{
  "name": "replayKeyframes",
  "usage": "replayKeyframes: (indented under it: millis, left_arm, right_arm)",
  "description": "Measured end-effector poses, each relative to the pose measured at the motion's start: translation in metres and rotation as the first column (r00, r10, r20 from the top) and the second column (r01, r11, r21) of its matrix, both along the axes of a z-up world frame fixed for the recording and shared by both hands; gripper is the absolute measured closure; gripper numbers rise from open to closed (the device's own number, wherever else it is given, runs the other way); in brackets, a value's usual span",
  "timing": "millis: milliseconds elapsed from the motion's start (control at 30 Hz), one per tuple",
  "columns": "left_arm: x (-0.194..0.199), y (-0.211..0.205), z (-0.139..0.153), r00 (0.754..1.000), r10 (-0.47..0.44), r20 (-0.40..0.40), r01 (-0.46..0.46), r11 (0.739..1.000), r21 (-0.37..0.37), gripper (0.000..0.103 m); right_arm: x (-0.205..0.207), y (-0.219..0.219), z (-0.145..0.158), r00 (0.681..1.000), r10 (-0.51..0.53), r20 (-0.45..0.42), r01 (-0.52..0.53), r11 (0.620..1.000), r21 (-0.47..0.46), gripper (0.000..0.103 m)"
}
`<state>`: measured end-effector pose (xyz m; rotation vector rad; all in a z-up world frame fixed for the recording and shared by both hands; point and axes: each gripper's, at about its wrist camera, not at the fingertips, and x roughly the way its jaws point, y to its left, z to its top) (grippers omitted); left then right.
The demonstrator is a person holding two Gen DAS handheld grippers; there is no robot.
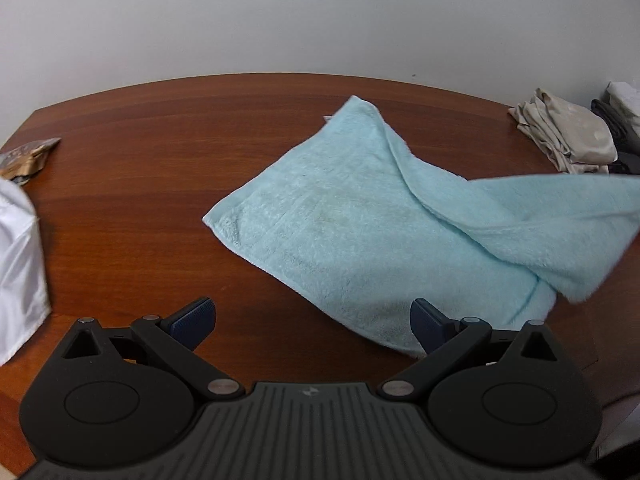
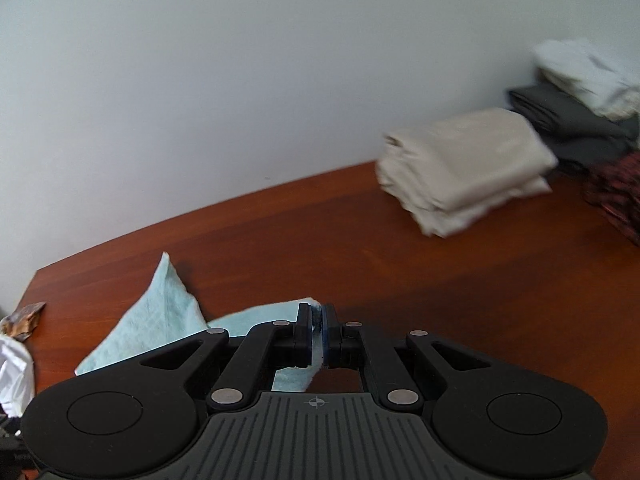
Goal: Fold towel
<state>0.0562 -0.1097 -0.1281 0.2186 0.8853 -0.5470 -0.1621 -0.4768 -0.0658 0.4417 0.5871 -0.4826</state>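
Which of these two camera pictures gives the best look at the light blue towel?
The left wrist view. There the light blue towel spreads over the wooden table, with one side lifted toward the right. The right wrist view shows only a far corner and the strip pinched in the closed right gripper. The left gripper is open.

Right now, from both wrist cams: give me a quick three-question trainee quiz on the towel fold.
1. True or false: the left gripper is shut on the towel.
2. Which gripper holds a towel edge lifted off the table? A) left B) right C) neither
3. Fill in: beside the folded beige cloth, by the wall, lies a folded ____ cloth with a white one on top.

Key:
1. False; its fingers are spread wide and hold nothing.
2. B; the right gripper pinches the towel edge between its fingers.
3. Grey.
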Motion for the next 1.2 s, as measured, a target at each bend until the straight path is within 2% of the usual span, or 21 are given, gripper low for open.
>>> replayKeyframes:
  millis: [133,300,533,800,867,1067,1200]
  left_arm:
    - [0.012,-0.032,0.001,0.999,-0.038,-0.004,0.038,0.999,-0.022,0.001]
    - [0.030,-0.085,0.008,0.993,-0.081,-0.083,0.074,0.994,-0.082,0.001]
    - [0.057,-0.159,0.020,0.979,-0.153,-0.135,0.135,0.982,-0.134,0.001]
    - [0.090,-0.247,0.012,0.958,-0.180,-0.224,0.161,0.982,-0.103,0.003]
    - [0.100,-0.275,0.010,0.951,-0.171,-0.258,0.154,0.985,-0.083,0.008]
    - [0.124,-0.339,-0.005,0.917,-0.104,-0.385,0.100,0.994,-0.033,0.010]
    - [0.137,-0.374,-0.021,0.904,-0.070,-0.422,0.085,0.996,0.017,0.014]
  right_arm:
    - [-0.041,-0.011,-0.009,0.994,-0.104,-0.026,0.104,0.994,0.014,0.096]
    - [-0.082,-0.024,-0.019,0.974,-0.221,-0.044,0.222,0.974,0.039,0.096]
    - [-0.110,-0.047,-0.026,0.947,-0.314,-0.073,0.319,0.945,0.071,0.096]
    - [-0.121,-0.089,-0.049,0.939,-0.325,-0.112,0.339,0.929,0.145,0.096]
    - [-0.122,-0.098,-0.056,0.940,-0.319,-0.124,0.337,0.925,0.174,0.096]
    - [-0.116,-0.114,-0.081,0.947,-0.284,-0.154,0.317,0.906,0.280,0.096]
    - [-0.110,-0.121,-0.090,0.953,-0.253,-0.166,0.295,0.902,0.316,0.096]
